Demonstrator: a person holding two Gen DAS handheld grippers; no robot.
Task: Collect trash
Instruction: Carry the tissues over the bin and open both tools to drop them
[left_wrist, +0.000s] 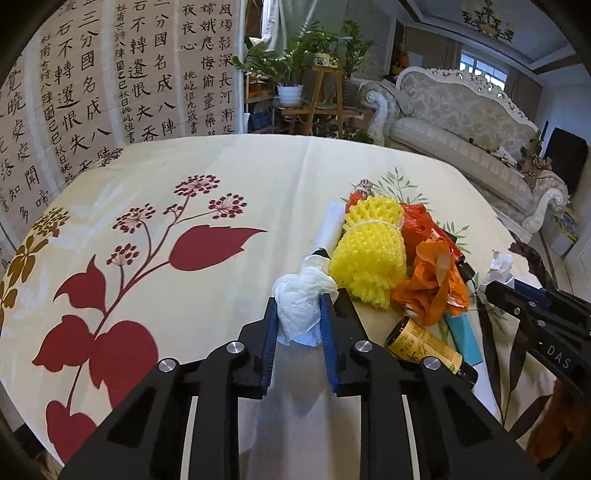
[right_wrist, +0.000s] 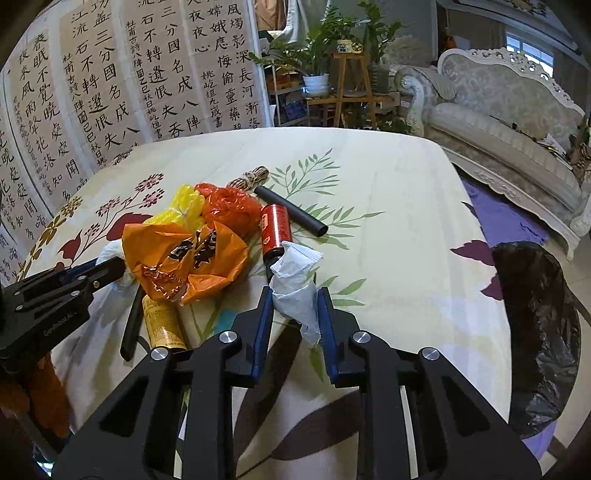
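Gripping a tissue (left_wrist: 301, 306) in our left fingers (left_wrist: 297, 314) and a mask (right_wrist: 295, 291) in our right (right_wrist: 294, 310), we leave the pile beside the yellow netting (left_wrist: 365, 254) uncollected.

A cream tablecloth (left_wrist: 221, 177) printed with dark red leaves and flower heads covers the table, with pale green leafy sprigs on its right part. Behind it on the left hang tall panels of black calligraphy (left_wrist: 110, 74). Further back, a wooden plant stand (left_wrist: 325, 96) carries green potted plants, a white pot (left_wrist: 290, 94) just beside it on the left. To the far right stands an ornate pale sofa (left_wrist: 461, 122) with a carved white frame. A purple cloth (right_wrist: 506, 218) lies on the floor near the sofa.
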